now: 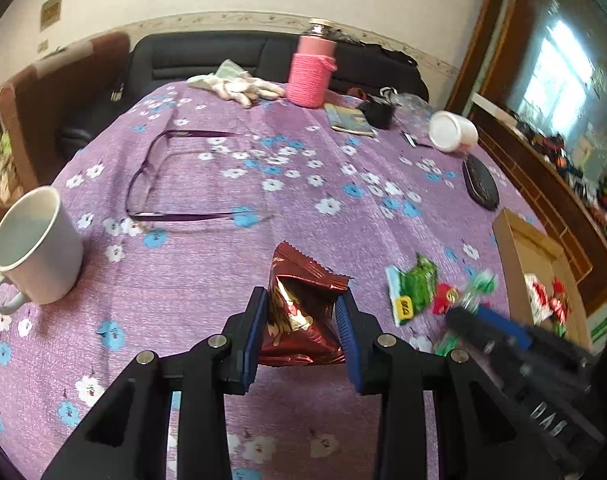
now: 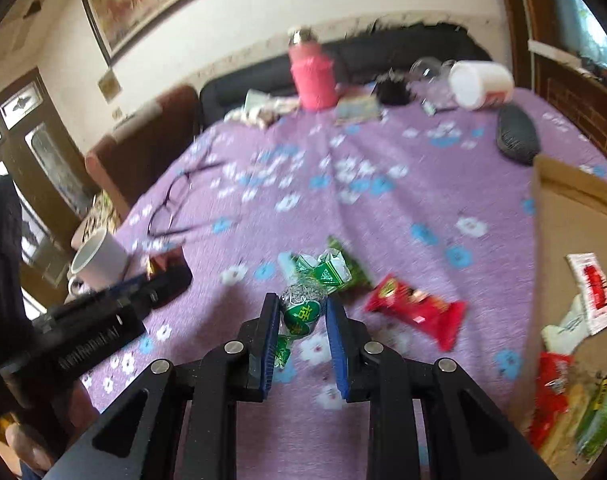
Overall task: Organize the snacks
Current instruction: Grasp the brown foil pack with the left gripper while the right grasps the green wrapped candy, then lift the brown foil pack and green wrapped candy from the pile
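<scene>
On the left of the tabletop, near a white mug, the left hand-held gripper is closed on a dark red snack packet, which it holds upright just above the purple cloth. Further right, the right hand-held gripper pinches a small green-wrapped candy; a green packet and a red packet lie loose close by. At the far right stands the cardboard box, which already contains several snacks. I judge that this is the carrying step. Next, both held snacks should travel over the box wall before the jaws open.
</scene>
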`<action>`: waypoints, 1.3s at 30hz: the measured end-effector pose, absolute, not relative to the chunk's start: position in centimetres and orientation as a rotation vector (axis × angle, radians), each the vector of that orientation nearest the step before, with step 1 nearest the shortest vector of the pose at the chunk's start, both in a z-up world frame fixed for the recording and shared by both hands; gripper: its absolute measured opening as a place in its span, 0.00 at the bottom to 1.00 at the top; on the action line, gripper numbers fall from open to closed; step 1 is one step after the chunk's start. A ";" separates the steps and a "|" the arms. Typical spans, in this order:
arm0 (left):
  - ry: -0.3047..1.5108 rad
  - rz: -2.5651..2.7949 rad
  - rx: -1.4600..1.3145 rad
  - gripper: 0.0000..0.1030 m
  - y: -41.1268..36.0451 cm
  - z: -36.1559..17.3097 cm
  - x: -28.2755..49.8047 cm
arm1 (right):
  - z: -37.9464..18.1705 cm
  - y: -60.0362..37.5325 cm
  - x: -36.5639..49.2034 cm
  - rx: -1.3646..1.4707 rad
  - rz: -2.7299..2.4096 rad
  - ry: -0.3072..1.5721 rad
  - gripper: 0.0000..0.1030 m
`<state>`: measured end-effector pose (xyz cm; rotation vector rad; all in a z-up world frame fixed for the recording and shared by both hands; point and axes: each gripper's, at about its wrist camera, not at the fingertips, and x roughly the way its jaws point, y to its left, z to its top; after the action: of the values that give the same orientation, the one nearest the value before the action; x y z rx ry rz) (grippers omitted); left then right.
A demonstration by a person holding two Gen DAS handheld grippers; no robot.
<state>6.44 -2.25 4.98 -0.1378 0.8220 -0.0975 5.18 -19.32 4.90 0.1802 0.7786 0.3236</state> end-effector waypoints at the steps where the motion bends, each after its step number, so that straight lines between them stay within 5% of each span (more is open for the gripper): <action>1: 0.815 -0.097 -0.114 0.32 -2.8 4.9 6.3 | 5.2 -19.6 5.1 0.175 0.313 0.759 0.25; 14: 0.661 -0.030 0.141 0.32 -7.1 5.3 4.0 | 5.9 -20.6 4.6 0.211 0.328 0.725 0.25; 39: 0.598 -0.005 0.194 0.33 -7.7 5.9 3.0 | 5.6 -21.0 4.7 0.217 0.308 0.727 0.25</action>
<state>3.01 -7.72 5.90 0.1939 0.5978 -0.0050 4.74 -20.97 5.63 0.2170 0.7275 0.3078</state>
